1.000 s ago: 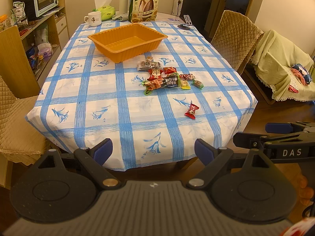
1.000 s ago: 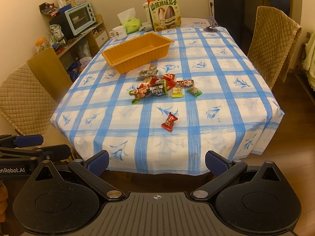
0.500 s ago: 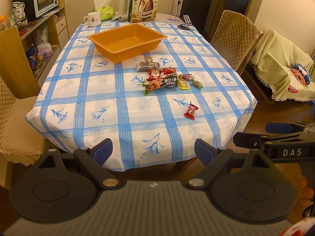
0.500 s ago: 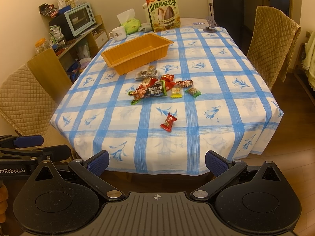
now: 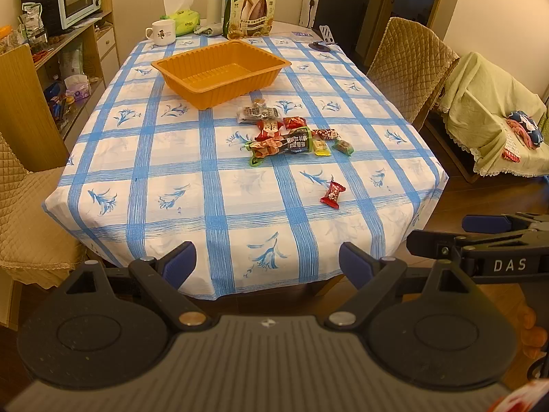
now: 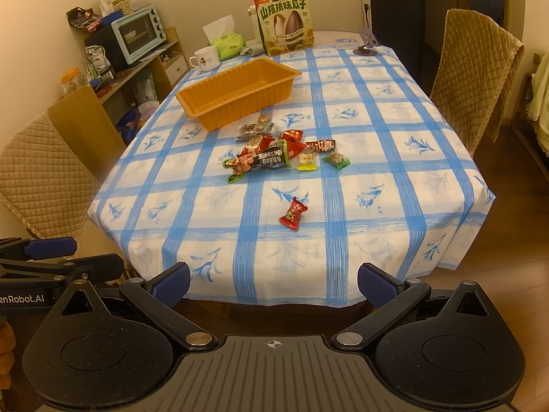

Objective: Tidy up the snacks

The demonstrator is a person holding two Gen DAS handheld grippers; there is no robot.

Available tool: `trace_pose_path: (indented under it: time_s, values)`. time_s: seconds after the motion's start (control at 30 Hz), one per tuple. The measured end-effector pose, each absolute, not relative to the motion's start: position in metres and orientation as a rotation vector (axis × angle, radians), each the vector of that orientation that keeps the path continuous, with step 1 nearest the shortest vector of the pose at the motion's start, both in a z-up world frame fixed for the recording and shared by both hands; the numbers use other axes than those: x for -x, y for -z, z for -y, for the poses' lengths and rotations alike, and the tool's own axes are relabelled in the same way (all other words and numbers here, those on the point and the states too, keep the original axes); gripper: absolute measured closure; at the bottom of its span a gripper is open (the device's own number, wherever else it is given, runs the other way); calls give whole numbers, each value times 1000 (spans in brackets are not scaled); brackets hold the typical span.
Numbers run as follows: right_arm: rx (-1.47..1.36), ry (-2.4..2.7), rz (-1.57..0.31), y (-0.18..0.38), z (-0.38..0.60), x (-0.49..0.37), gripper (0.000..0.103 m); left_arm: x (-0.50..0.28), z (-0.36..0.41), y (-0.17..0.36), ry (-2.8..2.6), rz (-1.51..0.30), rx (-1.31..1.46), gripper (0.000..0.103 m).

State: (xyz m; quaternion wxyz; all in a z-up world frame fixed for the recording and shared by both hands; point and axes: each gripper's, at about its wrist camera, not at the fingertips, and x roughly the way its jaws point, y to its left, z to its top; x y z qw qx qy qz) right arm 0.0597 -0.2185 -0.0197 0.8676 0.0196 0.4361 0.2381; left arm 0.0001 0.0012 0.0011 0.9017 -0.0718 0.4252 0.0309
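The bench draped in blue-checked white cloth (image 5: pixel 212 185) is viewed lengthwise by both wrist cameras from beyond its near end, well back and slightly above. The ribbed orange plastic tray (image 5: pixel 219 68) (image 6: pixel 236 91) and scattered wrapped snacks (image 5: pixel 291 137) (image 6: pixel 281 151) are shared by both views, the right camera being set further right.

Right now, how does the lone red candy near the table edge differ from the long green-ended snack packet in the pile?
The red candy is small with twisted ends; the green-ended snack packet is long and dark with white print. The candy lies alone, nearer the cameras; the packet touches other wrapped snacks, nearer the orange tray. Both lie on the tablecloth, outside the tray.
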Motion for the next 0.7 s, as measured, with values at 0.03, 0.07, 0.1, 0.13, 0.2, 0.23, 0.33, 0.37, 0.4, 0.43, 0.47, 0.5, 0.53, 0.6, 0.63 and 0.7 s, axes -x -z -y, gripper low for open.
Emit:
trace_pose_path:
  time_s: [0.03,0.07,0.1,0.13,0.2,0.23,0.33,0.37,0.4,0.43,0.47,0.5,0.53,0.6,0.63,0.7]
  values:
    - [-41,-498,-913,20,219,-60,0,0,-1,-1,-64,-879,148,14]
    - [-41,-498,-913,21,219,-60,0,0,-1,-1,-64,-879,148,14]
    - [-41,-498,-914,21,218,-60,0,0,-1,-1,-64,-880,149,14]
    - [-41,-499,-914,20,218,-60,0,0,-1,-1,-65,-880,149,14]
    - [-41,-499,-913,21,218,-61,0,0,-1,-1,-64,-880,149,14]
    - [-41,-500,-913,21,217,-61,0,0,-1,-1,-64,-879,149,14]
    - [-41,-501,-914,22,216,-62,0,0,-1,-1,-64,-880,149,14]
    - [-41,-501,-914,23,216,-62,0,0,-1,-1,-64,-880,149,14]
    - [-41,-501,-914,23,216,-63,0,0,-1,-1,-64,-880,149,14]
    - [-41,-501,-915,22,215,-62,0,0,-1,-1,-63,-880,149,14]
    - [-41,-500,-914,23,216,-63,0,0,-1,-1,-63,-880,149,14]
    - [-41,-500,-915,23,217,-63,0,0,-1,-1,-63,-880,149,14]
    - [-41,-500,-915,23,217,-63,0,0,-1,-1,-63,-880,149,14]
    - [-41,-498,-916,22,217,-63,0,0,-1,-1,-63,-881,149,14]
    - [-39,-496,-918,22,216,-62,0,0,-1,-2,-63,-882,149,14]
    - [-39,-497,-920,24,210,-70,0,1,-1,-3,-66,-886,150,14]
